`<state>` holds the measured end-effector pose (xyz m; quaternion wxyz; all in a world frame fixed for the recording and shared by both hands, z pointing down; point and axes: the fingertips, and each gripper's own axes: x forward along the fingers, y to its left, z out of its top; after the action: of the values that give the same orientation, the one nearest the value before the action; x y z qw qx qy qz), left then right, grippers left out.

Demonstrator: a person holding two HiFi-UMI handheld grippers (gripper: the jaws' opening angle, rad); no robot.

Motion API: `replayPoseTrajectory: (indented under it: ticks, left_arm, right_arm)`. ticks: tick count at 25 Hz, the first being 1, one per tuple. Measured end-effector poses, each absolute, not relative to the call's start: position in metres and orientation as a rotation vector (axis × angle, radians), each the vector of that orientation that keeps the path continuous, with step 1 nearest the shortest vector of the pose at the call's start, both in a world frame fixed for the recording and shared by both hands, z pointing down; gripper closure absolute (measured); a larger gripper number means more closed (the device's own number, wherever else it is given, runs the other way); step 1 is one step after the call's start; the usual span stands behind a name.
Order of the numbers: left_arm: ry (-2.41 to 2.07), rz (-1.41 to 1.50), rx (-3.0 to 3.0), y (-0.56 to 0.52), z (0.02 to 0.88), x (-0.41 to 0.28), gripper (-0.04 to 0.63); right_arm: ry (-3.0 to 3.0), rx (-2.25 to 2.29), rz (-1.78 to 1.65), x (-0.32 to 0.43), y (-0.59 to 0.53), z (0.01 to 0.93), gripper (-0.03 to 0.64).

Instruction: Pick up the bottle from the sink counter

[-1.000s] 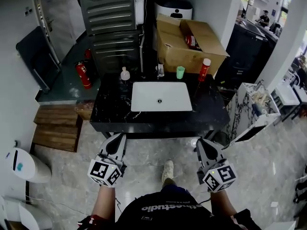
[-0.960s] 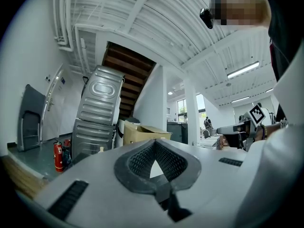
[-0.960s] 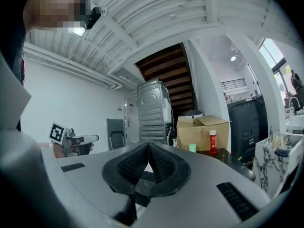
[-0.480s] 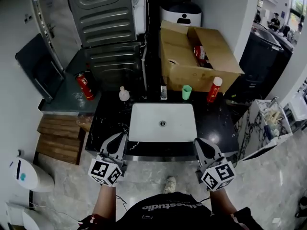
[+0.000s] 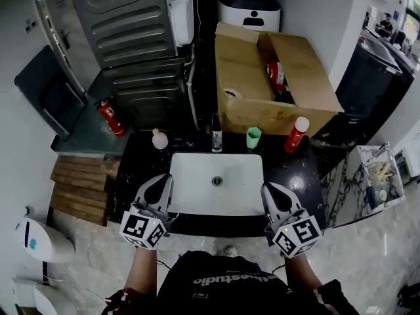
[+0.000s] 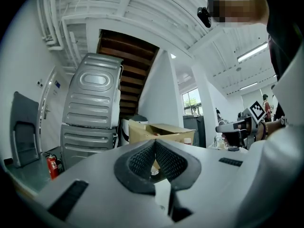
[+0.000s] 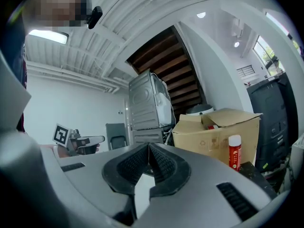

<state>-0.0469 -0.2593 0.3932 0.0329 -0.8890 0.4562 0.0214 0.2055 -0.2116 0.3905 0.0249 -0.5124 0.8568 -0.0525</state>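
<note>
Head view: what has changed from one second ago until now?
The person walked up to the sink counter. The left tool and right tool, earlier over the floor, now reach over its front edge, either side of the basin. Nothing was taken hold of or let go. Both tools stayed shut and empty; the clear bottle, red bottle and green cup kept their places.

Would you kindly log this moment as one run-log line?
phase: pre-grasp | left gripper: shut, empty | right gripper: shut, empty | red white-capped bottle: upright on black marble counter, beside white rectangular sink, untouched
</note>
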Motion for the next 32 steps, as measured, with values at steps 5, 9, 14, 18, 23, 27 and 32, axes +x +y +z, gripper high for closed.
replayPoseTrajectory:
  ticks: [5,9,14,18,23,27,32]
  left_arm:
    - [1.412,0.035,-2.752,-0.290,0.401,-0.050,0.580]
    - [1.384,0.010,-2.765,-0.318,0.403,-0.053,0.578]
    - [1.401,0.005,-2.763,-0.356,0.415,-0.068,0.477]
    - [1.440,-0.051,-2.744,-0.394,0.440,-0.091,0.410]
    - [1.487,-0.131,-2.773,-0.452,0.492,-0.122,0.364]
    - [1.531,-0.185,-2.760,-0.500,0.532,-0.139,0.341]
    - [1.620,-0.220,-2.744,-0.551,0.578,-0.158,0.331]
  right_arm:
    - [2.652,-1.579,-0.184,0.201,-0.241,0.395,0.578]
    - [2.651,-1.580,-0.180,0.189,-0.265,0.390,0.578]
    - [2.667,-1.584,-0.178,0.171,-0.287,0.393,0.577]
    - [2.694,-1.590,-0.202,0.153,-0.301,0.402,0.578]
    - [2.701,-1.651,-0.246,0.142,-0.317,0.414,0.577]
    - [2.706,-1.698,-0.282,0.137,-0.334,0.426,0.577]
    - [2.673,-1.707,-0.267,0.129,-0.355,0.433,0.578]
